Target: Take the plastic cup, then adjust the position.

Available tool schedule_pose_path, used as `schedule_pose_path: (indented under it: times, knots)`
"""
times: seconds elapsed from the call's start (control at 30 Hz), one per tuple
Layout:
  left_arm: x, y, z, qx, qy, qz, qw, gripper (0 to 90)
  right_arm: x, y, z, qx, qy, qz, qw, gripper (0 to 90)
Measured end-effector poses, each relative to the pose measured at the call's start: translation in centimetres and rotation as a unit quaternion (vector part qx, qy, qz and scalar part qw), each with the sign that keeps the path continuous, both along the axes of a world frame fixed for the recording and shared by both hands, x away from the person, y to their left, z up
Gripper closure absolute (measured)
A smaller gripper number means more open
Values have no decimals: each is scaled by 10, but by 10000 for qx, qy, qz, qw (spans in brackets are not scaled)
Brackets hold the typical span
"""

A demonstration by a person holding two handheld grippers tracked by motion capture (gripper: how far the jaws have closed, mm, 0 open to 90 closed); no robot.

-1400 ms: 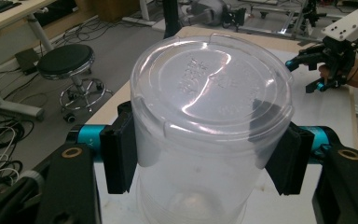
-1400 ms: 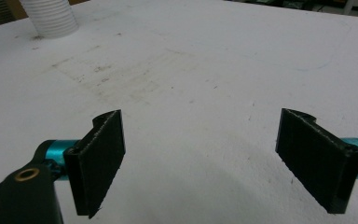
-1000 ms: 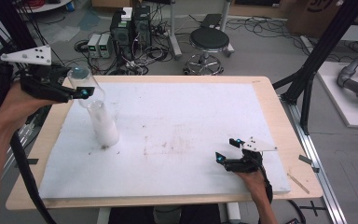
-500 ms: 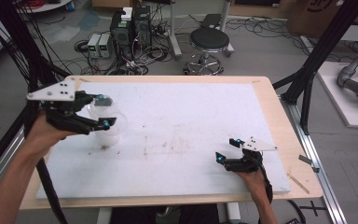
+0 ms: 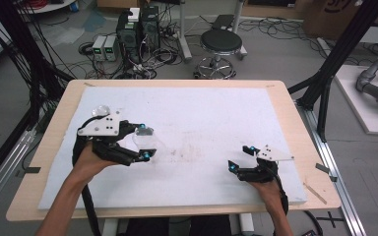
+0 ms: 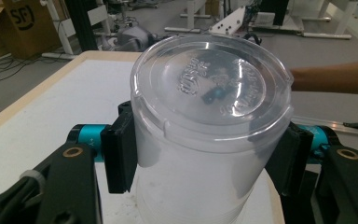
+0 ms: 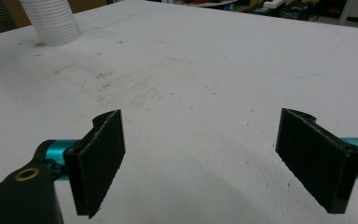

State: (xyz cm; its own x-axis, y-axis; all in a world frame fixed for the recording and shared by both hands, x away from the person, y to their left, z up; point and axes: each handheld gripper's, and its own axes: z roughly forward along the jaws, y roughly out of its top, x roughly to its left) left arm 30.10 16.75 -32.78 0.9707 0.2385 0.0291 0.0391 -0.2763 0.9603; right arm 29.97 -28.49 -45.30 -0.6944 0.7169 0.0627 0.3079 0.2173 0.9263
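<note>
Left fingers (image 6: 121, 158) squeeze the clear lidded cup (image 6: 205, 140); right gripper (image 7: 209, 158) gapes empty. Slick thin plastic could buckle or slip.

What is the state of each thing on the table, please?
Clear plastic cup: gripped at its sides, bottom toward the left gripper's camera.
Left gripper: shut on the cup.
Right gripper: open, nothing between its fingers, low over the white mat.

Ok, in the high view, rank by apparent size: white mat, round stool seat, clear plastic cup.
1. white mat
2. round stool seat, though it sits farther from the camera
3. clear plastic cup, partly hidden by the left gripper
</note>
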Motion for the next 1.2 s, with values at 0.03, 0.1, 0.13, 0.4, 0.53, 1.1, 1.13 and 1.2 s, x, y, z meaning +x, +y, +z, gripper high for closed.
schedule_pose_path:
  times: [0.03,0.1,0.13,0.4,0.53,1.1,1.13,1.2]
  knots:
    - [-1,-2,-3,-2,-9,-18,10000,365,0,0,0,0,0,0,10000,152]
    - [-1,-6,-10,-84,8,-90,9999,365,0,0,0,2,-3,4,10000,152]
    - [-1,-7,-12,-91,5,-99,9999,365,0,0,0,-7,-20,11,10000,152]
    - [3,-9,-30,-165,105,-193,9996,364,0,0,0,-25,-42,-10,10000,152]
    - [7,-9,-32,-174,170,-191,9995,364,-1,0,0,-39,-51,-16,10000,152]
    - [7,-7,-34,-169,175,-139,9996,365,3,-1,0,20,97,80,9999,152]
    - [8,-6,-34,-166,171,-124,9996,365,3,0,0,0,128,135,9998,152]
    - [8,-6,-34,-199,175,-121,9996,365,3,0,1,-19,94,192,9998,152]
